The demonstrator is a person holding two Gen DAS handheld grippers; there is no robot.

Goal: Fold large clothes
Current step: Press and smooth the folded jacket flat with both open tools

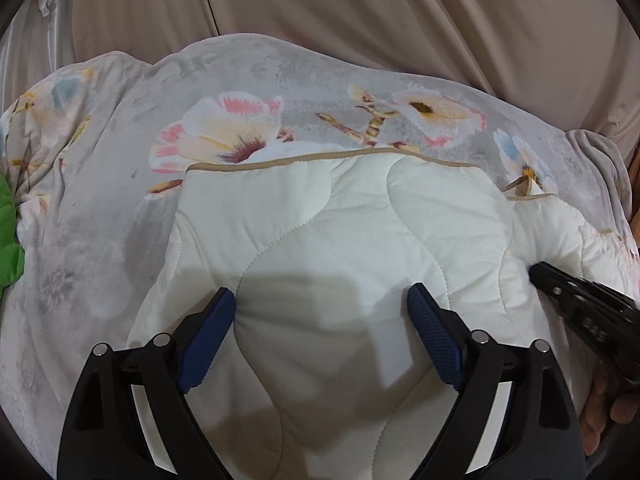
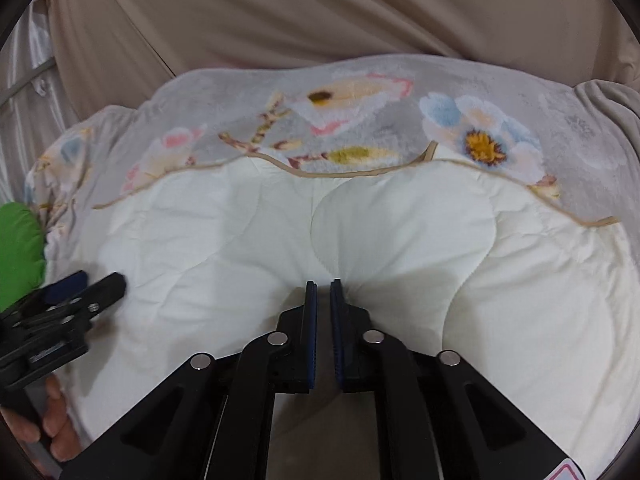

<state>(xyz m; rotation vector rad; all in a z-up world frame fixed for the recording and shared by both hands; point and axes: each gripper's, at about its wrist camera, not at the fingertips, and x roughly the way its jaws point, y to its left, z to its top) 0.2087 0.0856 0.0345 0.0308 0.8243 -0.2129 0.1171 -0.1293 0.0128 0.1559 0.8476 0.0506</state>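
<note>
A cream quilted blanket (image 1: 320,224) with tan edging lies folded over its grey floral plush side (image 1: 248,92). My left gripper (image 1: 322,300) is open, its blue pads (image 1: 218,312) resting on the cream quilt with nothing between them. My right gripper (image 2: 323,286) is shut on a pinch of the cream quilt (image 2: 400,232), which puckers at its tips. The right gripper also shows at the right of the left wrist view (image 1: 560,288), and the left gripper at the left of the right wrist view (image 2: 92,284).
A beige curtain (image 1: 400,12) hangs behind the blanket. A green cloth (image 1: 10,240) lies at the left edge, also in the right wrist view (image 2: 20,248). A hand (image 2: 52,424) holds the left gripper's handle.
</note>
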